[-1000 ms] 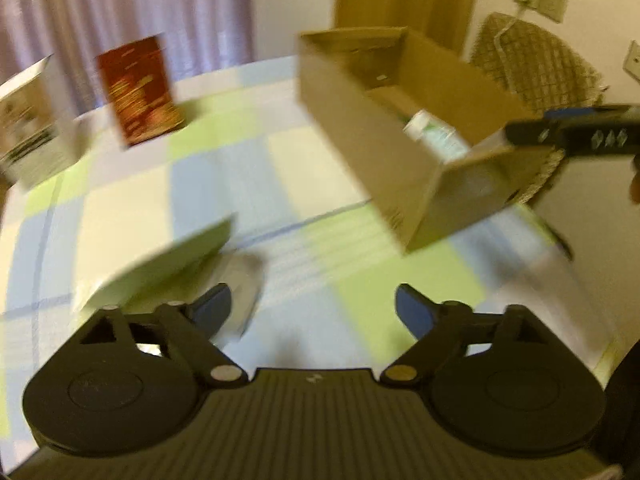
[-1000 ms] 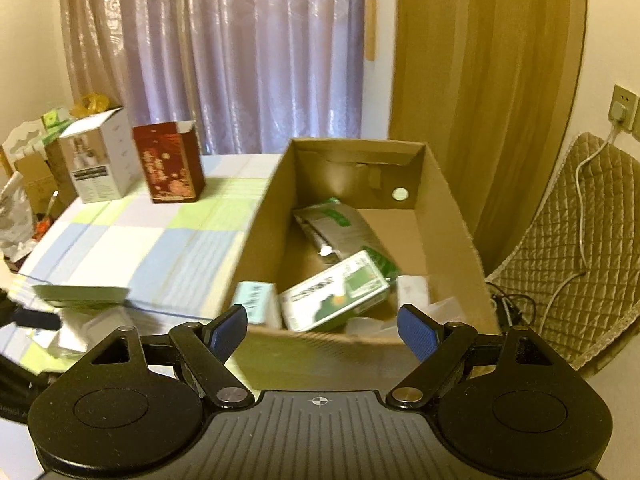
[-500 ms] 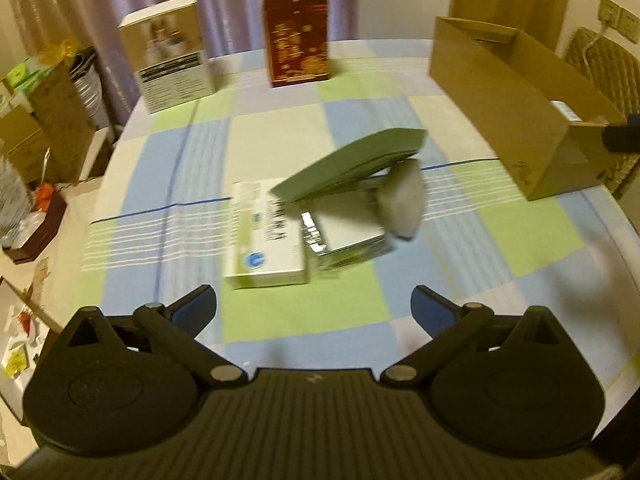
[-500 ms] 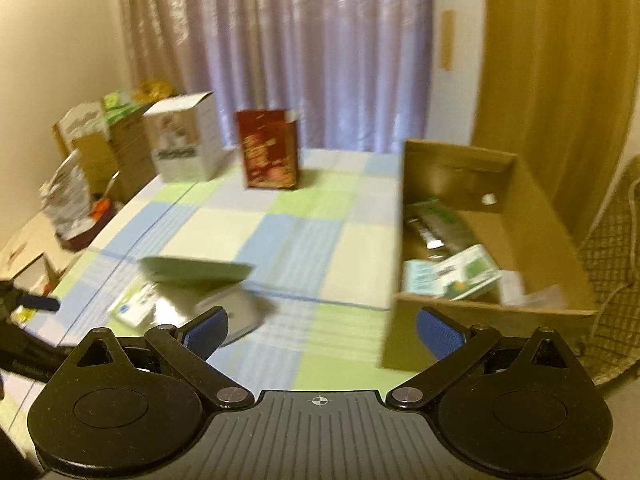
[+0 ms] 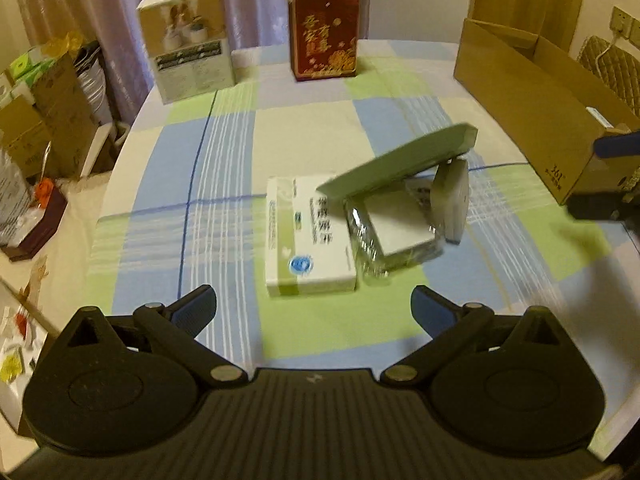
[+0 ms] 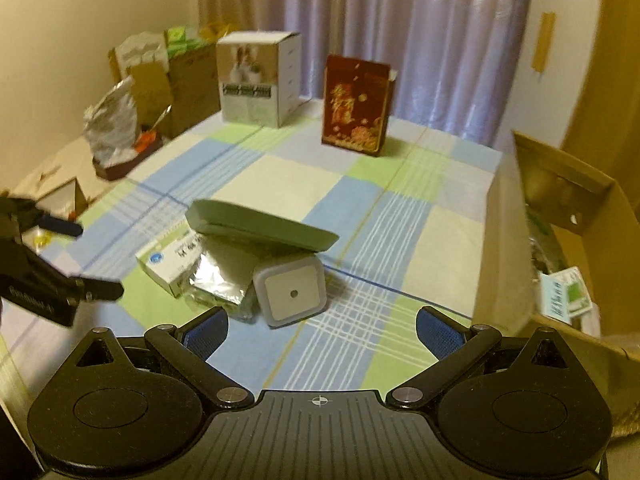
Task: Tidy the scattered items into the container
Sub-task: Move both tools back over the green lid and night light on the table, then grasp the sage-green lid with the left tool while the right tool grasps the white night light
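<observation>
Covering the table, checked cloth (image 5: 304,128), purple curtains (image 6: 400,20) behind

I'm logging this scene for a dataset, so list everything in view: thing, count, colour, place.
Cardboard container: 1, brown, table's right edge, holding several packs.
Medicine box: 1, white and green, flat at table centre.
Long flat box: 1, pale green, tilted across the pile.
Foil-wrapped pack: 1, silvery, beside the medicine box.
Square device: 1, white-grey, on edge against the pile.
Red carton: 1, dark red, upright at far edge.
White carton: 1, white, upright far left.
Tablecloth: 1, blue-green-cream check.
Curtain: lilac, behind.
Left gripper: open, empty.
Right gripper: open, empty.
</observation>
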### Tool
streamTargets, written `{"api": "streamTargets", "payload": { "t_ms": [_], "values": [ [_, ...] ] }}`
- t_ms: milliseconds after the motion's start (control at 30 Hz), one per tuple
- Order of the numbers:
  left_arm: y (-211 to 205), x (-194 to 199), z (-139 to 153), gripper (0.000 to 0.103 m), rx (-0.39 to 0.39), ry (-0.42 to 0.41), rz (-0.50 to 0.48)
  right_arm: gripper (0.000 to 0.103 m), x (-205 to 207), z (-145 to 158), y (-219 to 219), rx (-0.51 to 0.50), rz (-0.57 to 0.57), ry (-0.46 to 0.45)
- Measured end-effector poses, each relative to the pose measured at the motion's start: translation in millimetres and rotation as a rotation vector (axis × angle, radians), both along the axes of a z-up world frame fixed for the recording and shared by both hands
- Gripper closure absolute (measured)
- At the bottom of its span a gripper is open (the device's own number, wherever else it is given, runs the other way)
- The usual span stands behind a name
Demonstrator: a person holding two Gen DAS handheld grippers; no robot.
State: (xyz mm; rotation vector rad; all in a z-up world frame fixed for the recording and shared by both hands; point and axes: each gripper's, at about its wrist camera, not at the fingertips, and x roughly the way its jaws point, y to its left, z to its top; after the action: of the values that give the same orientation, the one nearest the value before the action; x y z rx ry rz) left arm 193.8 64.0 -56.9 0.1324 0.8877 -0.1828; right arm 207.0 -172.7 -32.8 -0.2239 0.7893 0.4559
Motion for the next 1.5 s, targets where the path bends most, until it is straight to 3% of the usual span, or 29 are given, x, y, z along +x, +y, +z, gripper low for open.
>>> {"api": "streamTargets", "payload": {
  "t_ms": [200, 300, 433, 567, 800, 933, 1333, 1500],
  "values": [
    [-29.5, 22.0, -2.1, 0.002, 0.088, -0.102, -0.187, 0.0, 16.5, -20.6, 2.9, -0.034, 0.035, 0.03],
    [-49.5, 31.2, -8.0, 0.01, 0.169, -0.143, -0.33, 0.0, 22.3, -28.4, 1.2, -0.035, 0.034, 0.041],
    [-64.4, 42.3, -18.0, 0.026, 0.227, -0.164, -0.427, 0.0, 28.4, -36.8, -1.1, -0.035, 0.027, 0.048],
    [-72.5, 50.1, -25.6, 0.048, 0.27, -0.186, -0.474, 0.0, 35.8, -46.3, -1.8, -0.047, 0.033, 0.054],
    [-76.1, 57.1, -32.5, 0.064, 0.315, -0.214, -0.533, 0.0, 48.3, -56.6, -1.9, -0.049, 0.035, 0.067],
    [-76.5, 62.6, -33.9, 0.079, 0.341, -0.232, -0.562, 0.0, 53.6, -59.6, 0.4, -0.05, 0.036, 0.071],
    [-82.2, 61.7, -37.3, 0.087, 0.408, -0.225, -0.682, 0.0, 62.6, -69.1, 6.5, -0.049, 0.046, 0.091],
    [-79.1, 61.4, -30.8, 0.092, 0.391, -0.238, -0.661, 0.0, 65.0, -73.6, 8.3, -0.044, 0.054, 0.095]
  ]
}}
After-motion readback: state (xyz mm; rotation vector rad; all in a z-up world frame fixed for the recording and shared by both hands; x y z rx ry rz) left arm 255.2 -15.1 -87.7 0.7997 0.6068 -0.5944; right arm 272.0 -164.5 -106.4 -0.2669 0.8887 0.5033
